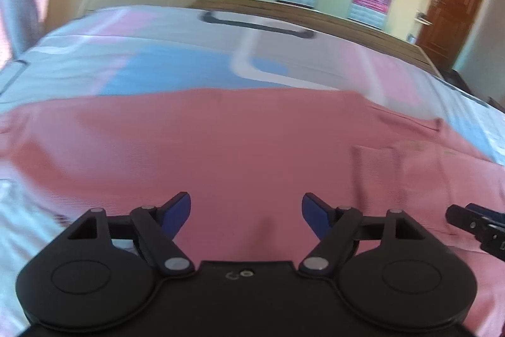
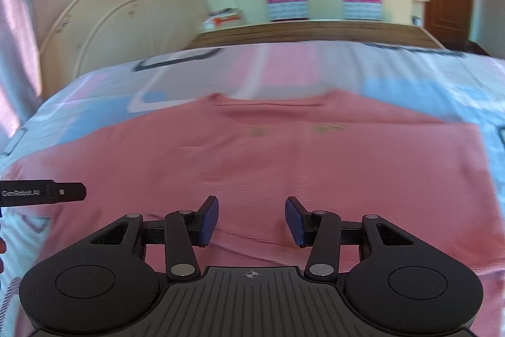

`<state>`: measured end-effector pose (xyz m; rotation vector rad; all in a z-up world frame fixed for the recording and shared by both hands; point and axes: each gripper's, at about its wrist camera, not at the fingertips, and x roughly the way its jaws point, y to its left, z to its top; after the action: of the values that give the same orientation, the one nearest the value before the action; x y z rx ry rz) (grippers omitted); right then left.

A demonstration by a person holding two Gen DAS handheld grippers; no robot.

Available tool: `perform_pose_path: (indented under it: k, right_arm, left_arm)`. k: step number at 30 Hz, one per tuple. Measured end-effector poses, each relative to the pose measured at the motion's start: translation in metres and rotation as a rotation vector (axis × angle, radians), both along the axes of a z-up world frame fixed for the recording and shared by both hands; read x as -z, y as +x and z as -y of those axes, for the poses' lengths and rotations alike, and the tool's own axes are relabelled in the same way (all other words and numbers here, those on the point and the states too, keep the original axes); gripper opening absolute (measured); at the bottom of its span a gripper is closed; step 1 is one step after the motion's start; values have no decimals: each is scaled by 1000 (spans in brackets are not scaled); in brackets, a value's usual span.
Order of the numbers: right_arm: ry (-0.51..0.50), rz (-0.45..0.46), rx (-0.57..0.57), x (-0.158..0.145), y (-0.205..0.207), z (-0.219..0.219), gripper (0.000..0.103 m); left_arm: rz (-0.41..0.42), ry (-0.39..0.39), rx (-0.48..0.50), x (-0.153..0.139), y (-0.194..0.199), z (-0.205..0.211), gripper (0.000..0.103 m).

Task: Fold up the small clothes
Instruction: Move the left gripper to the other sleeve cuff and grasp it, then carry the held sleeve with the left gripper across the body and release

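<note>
A: Where is the shirt (image 2: pixel 252 166) being shown?

B: It is being shown spread flat on the bed (image 2: pixel 410 75), front up, over a sheet patterned in pink, blue and white. In the right wrist view the neckline is lying at the far edge, toward the wooden footboard (image 2: pixel 315 33), and a faint yellowish print is being seen just below it. The near hem is lying under both tools.

A: How is the left gripper (image 1: pixel 246 215) being held?

B: Its blue pads (image 1: pixel 178 212) are being held wide apart above the pink cloth. Nothing is being gripped between them. No earlier picture is given, so only the wide gap is being reported.

A: And the right gripper (image 2: pixel 251 221)?

B: Its pads (image 2: pixel 210 220) are being kept at a narrower gap, and no cloth is being pinched; the shirt is being seen flat beneath them. Whether the tips are touching the fabric cannot be told.

A: Are the two being seen near each other?

B: Each is being caught at the edge of the other's view, side by side over the near hem. Both pictures are being blurred somewhat, so fine folds are not being made out.
</note>
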<state>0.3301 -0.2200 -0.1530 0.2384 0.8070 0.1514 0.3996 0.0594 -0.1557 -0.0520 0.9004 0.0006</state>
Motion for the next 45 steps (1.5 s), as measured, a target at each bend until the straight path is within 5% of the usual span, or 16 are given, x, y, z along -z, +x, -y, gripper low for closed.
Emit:
perform_pose_path:
  k: [15, 21, 28, 31, 33, 35, 40, 45]
  right_arm:
    - [6, 0, -170, 6, 37, -131, 50]
    - [0, -14, -197, 14, 53, -166, 52]
    - [-22, -26, -215, 26, 69, -193, 52]
    - [-35, -29, -213, 31, 74, -198, 52]
    - [-44, -31, -210, 33, 75, -200, 52]
    - [-56, -33, -211, 36, 76, -201, 52]
    - [-137, -39, -245, 44, 79, -209, 53]
    - [-10, -20, -187, 30, 75, -185, 53]
  left_arm:
    - [-29, 0, -293, 6, -8, -163, 78]
    - [-51, -155, -476, 24, -14, -239, 78]
    - [46, -333, -575, 33, -1, -295, 77]
    - [91, -350, -605, 35, 6, -306, 60]
    - [107, -339, -625, 38, 8, -311, 26]
    - [113, -345, -653, 42, 7, -317, 10]
    - [185, -260, -579, 20, 8, -297, 5]
    - [298, -188, -334, -29, 15, -231, 5]
